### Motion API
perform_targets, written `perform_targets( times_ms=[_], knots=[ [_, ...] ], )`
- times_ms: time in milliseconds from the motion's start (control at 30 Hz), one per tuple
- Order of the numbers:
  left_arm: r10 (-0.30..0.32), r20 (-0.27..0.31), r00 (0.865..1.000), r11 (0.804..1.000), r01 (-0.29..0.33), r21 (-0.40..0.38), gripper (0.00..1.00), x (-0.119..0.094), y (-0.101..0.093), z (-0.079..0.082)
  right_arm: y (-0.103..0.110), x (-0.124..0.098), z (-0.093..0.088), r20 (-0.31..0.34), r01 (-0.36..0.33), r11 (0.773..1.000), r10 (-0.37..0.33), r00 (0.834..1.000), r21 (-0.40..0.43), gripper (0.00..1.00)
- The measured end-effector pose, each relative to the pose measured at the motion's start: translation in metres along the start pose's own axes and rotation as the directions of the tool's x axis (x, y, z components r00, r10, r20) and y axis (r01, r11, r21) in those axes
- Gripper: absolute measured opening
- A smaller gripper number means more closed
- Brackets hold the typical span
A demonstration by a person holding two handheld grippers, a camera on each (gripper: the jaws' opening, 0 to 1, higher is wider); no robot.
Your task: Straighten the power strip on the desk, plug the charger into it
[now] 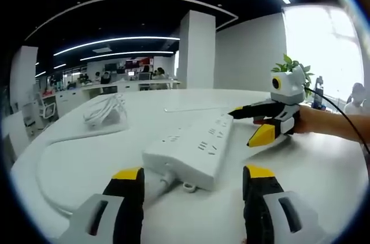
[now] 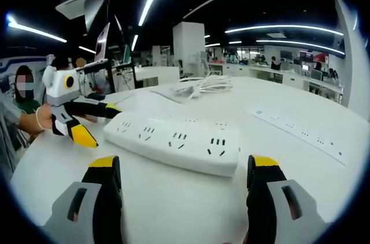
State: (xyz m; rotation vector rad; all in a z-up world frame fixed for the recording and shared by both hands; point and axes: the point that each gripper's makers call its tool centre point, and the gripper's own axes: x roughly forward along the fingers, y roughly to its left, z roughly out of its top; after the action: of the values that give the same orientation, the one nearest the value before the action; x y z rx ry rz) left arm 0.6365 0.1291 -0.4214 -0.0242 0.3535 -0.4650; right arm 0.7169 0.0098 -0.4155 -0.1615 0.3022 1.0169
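- Left tool (image 1: 193, 189), jaws wide and holding nothing, sits at 6 o'clock in the left gripper view, facing the cord end of the power strip (image 1: 193, 145).
- Right tool (image 2: 185, 183), also wide and holding nothing, faces the strip's long side.
- Strip lies flat on the white bench (image 1: 312, 169); a bundled white charger cable (image 1: 104, 111) rests at 10 o'clock.

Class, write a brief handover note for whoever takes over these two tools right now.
Left tool: open, at the cord end of the power strip.
Right tool: open, at its far end.
Neither holds anything.
Charger with bundled cable lies apart on the desk, unplugged.
Done: nothing yet.
Left: straighten strip, fetch charger, plug in.
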Motion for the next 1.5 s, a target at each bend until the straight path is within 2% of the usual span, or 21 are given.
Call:
perform_targets(
  times_ms=[433,833,1300,1500],
  knots=[
    [-0.006,-0.007,1.000,1.000,0.006,0.004,0.66,0.003,0.000,0.000,0.004,0.004,-0.001,-0.015,-0.020,1.000,0.020,1.000,-0.007,0.90],
    [-0.011,-0.008,1.000,1.000,0.011,0.005,0.63,0.003,0.001,0.001,0.018,0.003,-0.001,-0.003,-0.029,1.000,0.029,1.000,0.011,0.87],
    [-0.022,-0.010,1.000,0.999,0.022,0.031,0.59,0.007,-0.005,0.002,0.014,0.002,0.000,0.005,-0.026,0.999,0.026,1.000,0.018,0.88],
    [-0.022,-0.012,1.000,0.999,0.022,0.042,0.58,0.007,-0.005,0.001,0.013,-0.002,-0.001,0.011,-0.020,0.999,0.019,1.000,0.031,0.84]
  ],
)
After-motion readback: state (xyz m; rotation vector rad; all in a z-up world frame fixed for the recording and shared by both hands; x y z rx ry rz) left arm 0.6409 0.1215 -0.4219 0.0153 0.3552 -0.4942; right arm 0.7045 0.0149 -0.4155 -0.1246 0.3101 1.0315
